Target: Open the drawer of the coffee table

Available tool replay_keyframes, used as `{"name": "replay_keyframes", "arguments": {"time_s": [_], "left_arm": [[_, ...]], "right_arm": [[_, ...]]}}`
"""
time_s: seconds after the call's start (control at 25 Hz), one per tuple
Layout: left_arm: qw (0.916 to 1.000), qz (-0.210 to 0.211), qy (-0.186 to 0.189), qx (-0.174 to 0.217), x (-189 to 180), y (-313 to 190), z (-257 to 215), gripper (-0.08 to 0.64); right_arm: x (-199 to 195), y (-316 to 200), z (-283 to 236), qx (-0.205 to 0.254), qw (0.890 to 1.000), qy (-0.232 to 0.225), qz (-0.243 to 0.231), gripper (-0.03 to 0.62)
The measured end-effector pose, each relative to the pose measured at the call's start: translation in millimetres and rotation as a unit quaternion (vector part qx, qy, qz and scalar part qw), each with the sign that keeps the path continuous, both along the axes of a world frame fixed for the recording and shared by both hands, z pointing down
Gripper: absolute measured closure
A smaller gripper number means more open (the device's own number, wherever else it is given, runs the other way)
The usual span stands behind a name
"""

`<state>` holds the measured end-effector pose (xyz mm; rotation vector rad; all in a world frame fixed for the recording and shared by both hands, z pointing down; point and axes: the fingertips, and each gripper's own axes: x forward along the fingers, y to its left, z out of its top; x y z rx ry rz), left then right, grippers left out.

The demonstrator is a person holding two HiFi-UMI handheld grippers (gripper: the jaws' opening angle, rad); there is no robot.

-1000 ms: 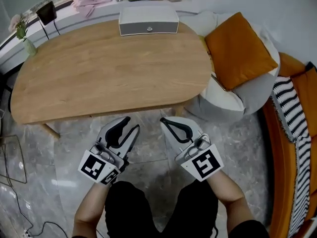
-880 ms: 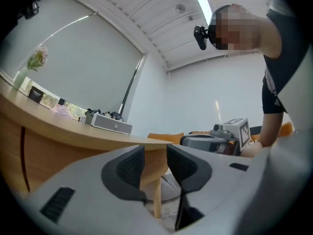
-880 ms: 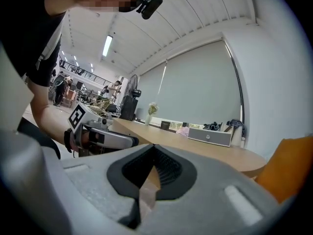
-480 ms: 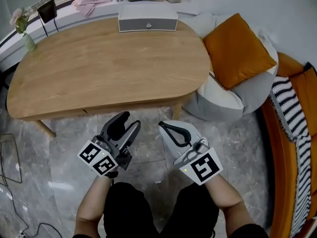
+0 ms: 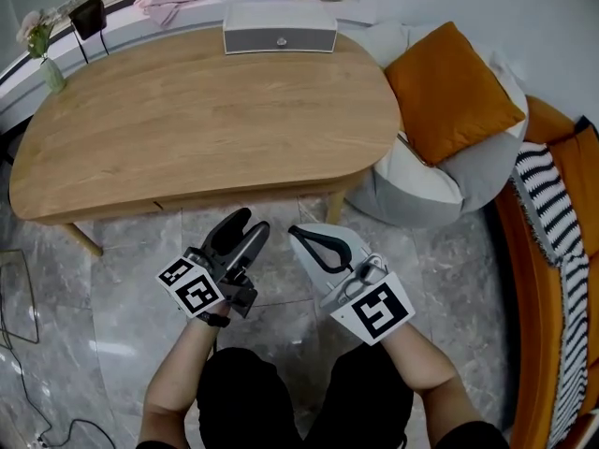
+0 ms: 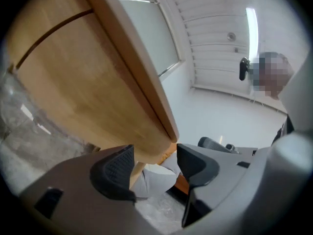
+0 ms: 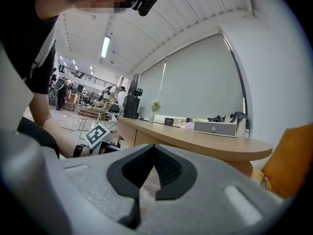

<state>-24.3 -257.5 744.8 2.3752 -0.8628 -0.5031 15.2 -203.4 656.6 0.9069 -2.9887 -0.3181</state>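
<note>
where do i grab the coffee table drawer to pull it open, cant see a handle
No handle shows. The drawer front is the thin curved wooden band under the tabletop's near edge, so probably pinch its lower lip from below, on the person's side, and pull back. The left gripper, jaws just opening with nothing between them, is nearest.

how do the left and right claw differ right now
The left claw is open, its jaws have just been opening, with nothing between them; the right claw is shut and empty. The left claw is rolled sideways; the right claw lies flat. Both point toward the coffee table.
</note>
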Motion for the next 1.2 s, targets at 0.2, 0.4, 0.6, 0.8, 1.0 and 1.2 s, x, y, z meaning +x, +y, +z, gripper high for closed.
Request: {"name": "replay_keyframes", "arguments": {"time_s": [0.2, 0.4, 0.6, 0.8, 1.0, 1.2], "left_arm": [[0.9956, -0.010, 0.078, -0.051, -6.0, -10.5, 23.8, 0.296], [0.9668, -0.021, 0.197, -0.161, -7.2, -20.6, 58.3, 0.296], [0.9655, -0.032, 0.225, -0.127, -8.7, -35.7, 49.0, 0.284], [0.9596, -0.041, 0.258, -0.106, -11.0, -43.5, 51.2, 0.255], [0.9601, -0.059, 0.263, -0.075, -22.6, -56.6, 40.9, 0.255], [0.9628, -0.040, 0.260, -0.063, -14.0, -69.6, 37.6, 0.255]], "right_arm": [[6.0, 1.6, -1.1, -0.005, 1.000, 0.001, 0.002, 0.592], [19.9, 0.5, 1.1, -0.010, 1.000, 0.007, 0.014, 0.592], [28.6, 0.2, 2.9, -0.015, 1.000, 0.015, 0.020, 0.592], [30.2, 6.4, 0.5, -0.009, 1.000, 0.018, 0.016, 0.592], [40.1, 11.5, 1.1, -0.012, 0.999, 0.024, 0.021, 0.592], [49.6, 13.5, 5.5, -0.014, 0.999, 0.040, 0.031, 0.591]]}}
